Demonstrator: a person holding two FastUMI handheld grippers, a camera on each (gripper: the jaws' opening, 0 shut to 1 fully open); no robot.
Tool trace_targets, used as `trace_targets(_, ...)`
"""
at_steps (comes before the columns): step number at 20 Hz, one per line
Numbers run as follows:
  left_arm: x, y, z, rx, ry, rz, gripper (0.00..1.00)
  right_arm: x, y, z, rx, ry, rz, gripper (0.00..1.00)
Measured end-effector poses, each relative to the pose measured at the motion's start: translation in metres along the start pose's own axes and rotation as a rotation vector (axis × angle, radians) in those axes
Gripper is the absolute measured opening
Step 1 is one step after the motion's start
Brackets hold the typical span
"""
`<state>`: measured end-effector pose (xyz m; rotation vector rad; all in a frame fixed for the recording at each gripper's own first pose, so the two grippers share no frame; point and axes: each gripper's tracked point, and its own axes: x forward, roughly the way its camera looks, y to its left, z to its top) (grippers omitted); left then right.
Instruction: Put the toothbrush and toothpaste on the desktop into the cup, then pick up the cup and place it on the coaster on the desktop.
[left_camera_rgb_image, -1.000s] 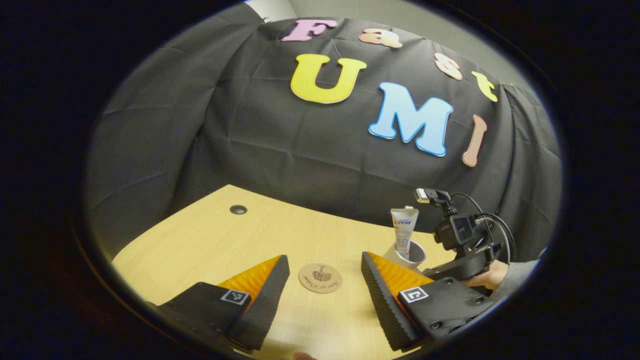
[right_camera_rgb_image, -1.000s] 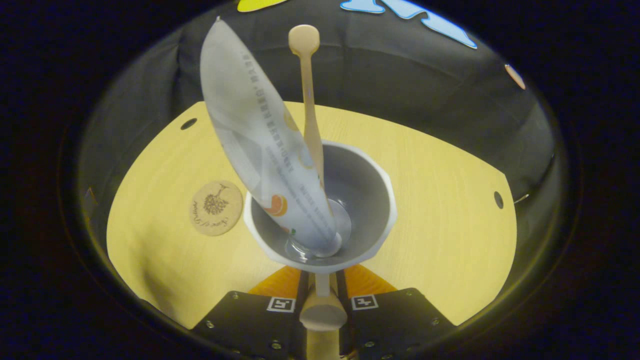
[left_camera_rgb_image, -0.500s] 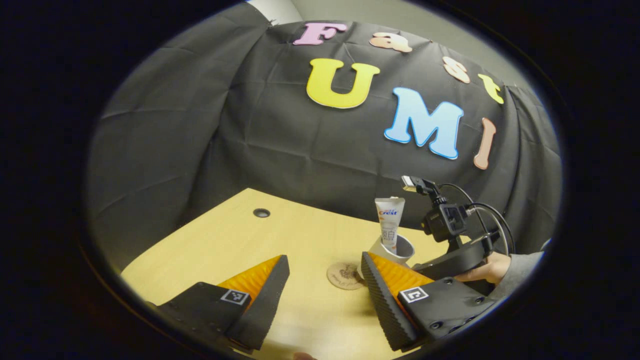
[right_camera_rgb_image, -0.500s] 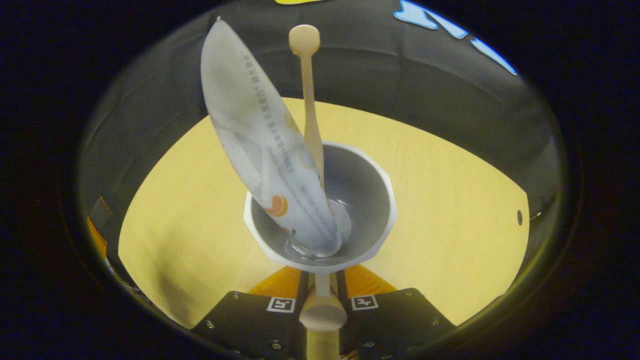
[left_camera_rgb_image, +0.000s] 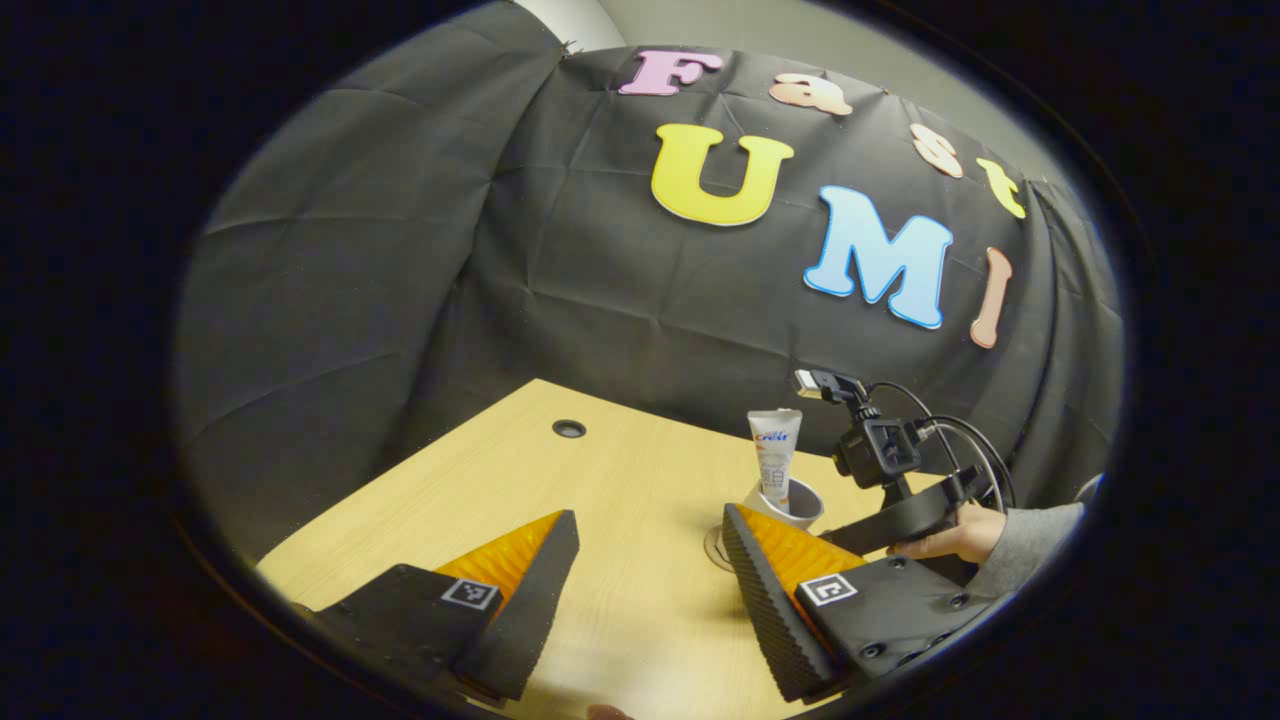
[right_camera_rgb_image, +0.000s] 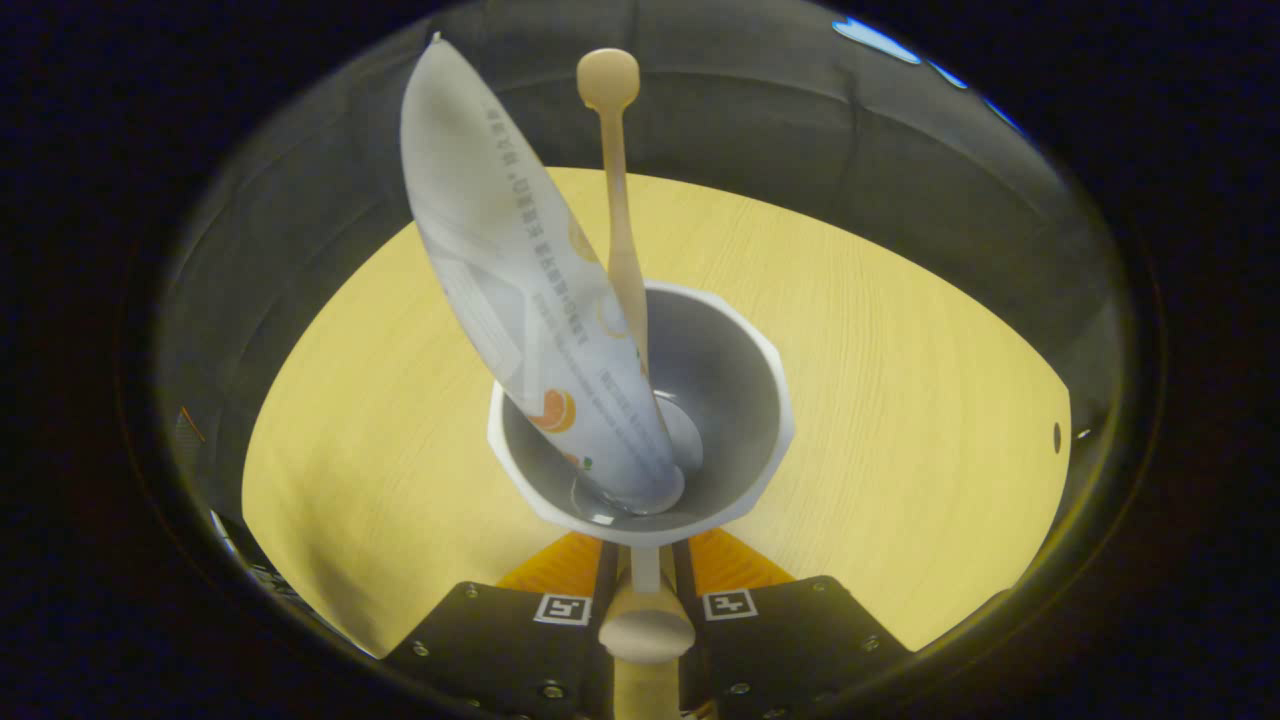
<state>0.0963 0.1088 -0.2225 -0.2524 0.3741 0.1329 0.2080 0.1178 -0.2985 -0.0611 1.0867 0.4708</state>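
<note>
Cup (right_camera_rgb_image: 735, 400): grey inside, white rim, its handle pinched between the right gripper's (right_camera_rgb_image: 645, 572) fingers; toothpaste tube (right_camera_rgb_image: 520, 280) and toothbrush (right_camera_rgb_image: 618, 200) stand inside. Left gripper view: cup (left_camera_rgb_image: 795, 503) over the coaster (left_camera_rgb_image: 713, 545) on the wooden desktop (left_camera_rgb_image: 600, 500); contact unclear. Left gripper (left_camera_rgb_image: 650, 575): jaws apart, holding nothing.

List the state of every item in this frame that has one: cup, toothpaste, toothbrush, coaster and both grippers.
White faceted cup: held by its handle, over the coaster; contact unclear.
White toothpaste tube: standing in the cup, leaning.
Beige toothbrush: upright in the cup.
Round cork coaster: on the wooden desktop, mostly hidden.
Right gripper: shut on the cup's handle.
Left gripper: open, holding nothing.
</note>
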Motion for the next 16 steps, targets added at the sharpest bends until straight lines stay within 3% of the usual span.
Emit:
trace_targets(8, 0.002, -0.006, 0.0, 0.009, -0.001, -0.031, 0.94, -0.007, -0.005, -0.003, 0.043, 0.002, -0.007, 0.26)
trace_targets(9, 0.002, -0.008, 0.001, 0.015, -0.002, -0.032, 0.94, -0.009, -0.007, -0.002, 0.048, -0.004, -0.008, 0.41)
trace_targets(12, 0.0, -0.011, 0.002, 0.017, -0.006, -0.032, 0.93, -0.021, -0.004, 0.004, 0.063, -0.047, 0.01, 0.65)
trace_targets(14, -0.002, -0.016, 0.0, 0.015, -0.002, -0.033, 0.93, -0.033, 0.001, 0.007, 0.068, -0.079, 0.025, 0.91)
trace_targets(15, -0.003, -0.017, 0.001, 0.014, -0.002, -0.031, 0.93, -0.04, 0.002, 0.007, 0.068, -0.093, 0.028, 0.97)
trace_targets(16, -0.004, -0.019, 0.002, 0.015, -0.004, -0.028, 0.93, -0.046, 0.003, 0.005, 0.068, -0.109, 0.03, 0.97)
